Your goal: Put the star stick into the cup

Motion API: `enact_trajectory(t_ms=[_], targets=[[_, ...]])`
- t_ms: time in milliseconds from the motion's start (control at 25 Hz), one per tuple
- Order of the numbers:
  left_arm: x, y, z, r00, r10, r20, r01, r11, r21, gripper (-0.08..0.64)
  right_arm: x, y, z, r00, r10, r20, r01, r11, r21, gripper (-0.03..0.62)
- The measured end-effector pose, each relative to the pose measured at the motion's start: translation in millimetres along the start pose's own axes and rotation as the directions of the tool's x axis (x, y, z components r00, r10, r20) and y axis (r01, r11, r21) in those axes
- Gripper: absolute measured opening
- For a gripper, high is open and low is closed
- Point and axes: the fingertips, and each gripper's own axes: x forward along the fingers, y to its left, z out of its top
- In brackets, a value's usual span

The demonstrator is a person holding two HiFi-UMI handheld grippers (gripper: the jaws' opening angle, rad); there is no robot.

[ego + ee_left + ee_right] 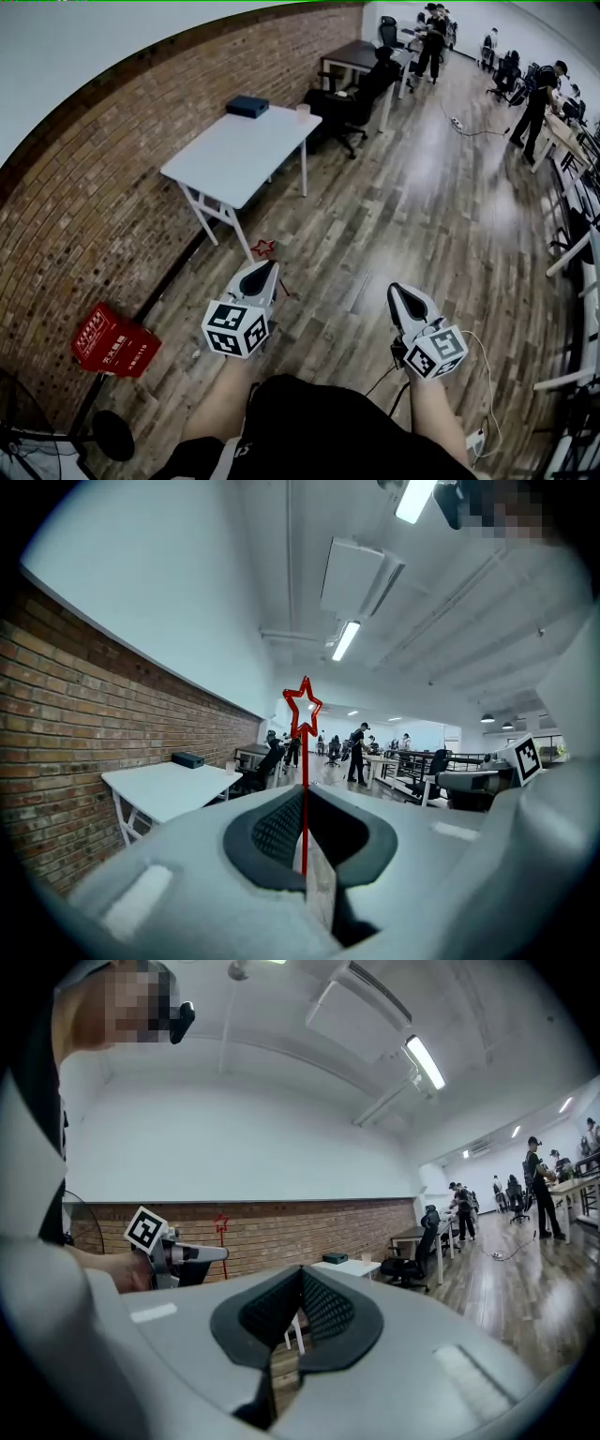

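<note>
1. Wooden floor (403, 216): seen to run the length of the room; people are noted at desks at the far end.
2. Brick wall (84, 206): recorded along the left side in the head view.
3. White table (234, 155): set beside the brick wall, well ahead of both grippers.
4. Red crate (112, 342): found on the floor by the wall, to the left of the left gripper.
5. Left gripper (269, 268): held roughly level; its jaws are clamped on the shaft of the star stick.
6. Right gripper (396, 290): held level beside the left one; its jaws are pressed together, nothing gripped.
7. Dark box (247, 106): placed at the table's far end.
8. Star stick (303, 705): red, held upright, with the star head raised above the jaws; well apart from the cup.
9. Cup (303, 109): pale, stood on the table's far corner, near the dark box.
</note>
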Motion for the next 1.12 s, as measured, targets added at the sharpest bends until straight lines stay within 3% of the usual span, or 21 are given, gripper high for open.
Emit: enact_trajectory(t_ms=[280, 520, 840, 1120], targets=[[17, -20, -14, 1.000, -0.008, -0.023, 0.008, 1.000, -0.001, 0.011, -10, -15, -18, 0.999, 0.041, -0.024, -0.040, 0.998, 0.039, 0.000], [50, 1, -11, 0.999, -0.008, -0.033, 0.007, 1.000, -0.013, 0.011, 20, -39, -22, 0.999, 0.028, -0.044, -0.025, 0.997, 0.073, 0.000], [140, 74, -11, 0.999, -0.021, -0.040, 0.020, 0.999, -0.039, 0.011, 121, -80, -38, 0.997, 0.020, -0.079, -0.012, 0.995, 0.095, 0.000], [221, 171, 21, 0.999, -0.025, -0.041, 0.023, 0.999, -0.036, 0.011, 252, -112, -35, 0.993, 0.040, -0.114, -0.029, 0.994, 0.102, 0.000]])
